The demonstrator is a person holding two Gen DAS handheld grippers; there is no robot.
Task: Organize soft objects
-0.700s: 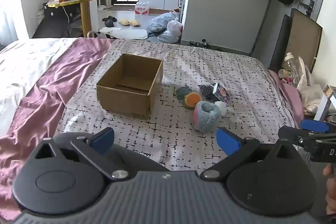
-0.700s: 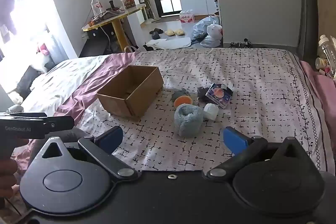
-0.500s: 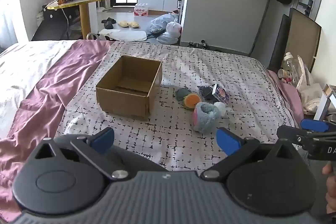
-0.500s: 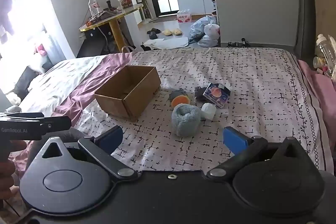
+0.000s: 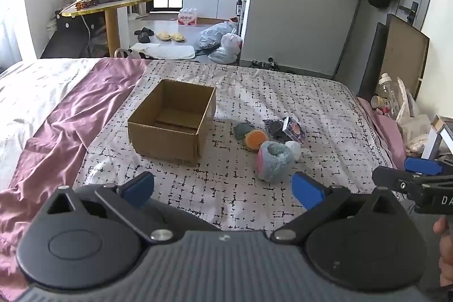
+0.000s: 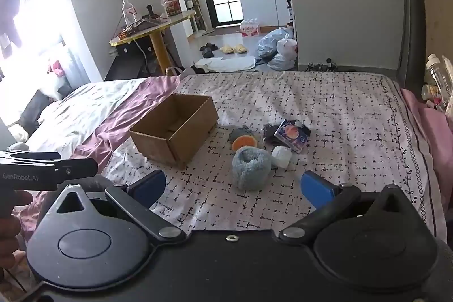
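I have both tools hovering over the near edge of the bed (image 5: pixel 283 92), angled down toward it. My left tool (image 5: pixel 223 188) has its blue-padded jaws spread wide apart with nothing between them, and my right tool (image 6: pixel 233 187) stands the same way, wide apart and empty.

The cardboard box (image 5: pixel 172 120) sits upright on the black-and-white patterned sheet (image 6: pixel 339 115), flaps open, just beside the edge of the purple cover (image 5: pixel 70 126). From the left view I can see down to its floor, and it looks empty apart from a folded inner flap; from the right view I only see part of the inside, which also looks bare.

The soft things lie in a loose cluster to the right of the box, apart from it. Nearest me is a fluffy blue roll (image 6: pixel 250 169), showing a pink side in the left view (image 5: pixel 273 160). Just behind it are an orange round piece (image 6: pixel 244 142) touching a grey soft lump (image 6: pixel 240 132). A small white bundle (image 6: pixel 281 156) lies just beside the blue roll, and behind that a small printed packet (image 6: pixel 291 135) rests on a dark cloth (image 6: pixel 270 132).

A plastic-bottle-topped side area shows at the bed's right edge; I cannot make out its contents. In the left view, the right tool's arm pokes in from the right edge.
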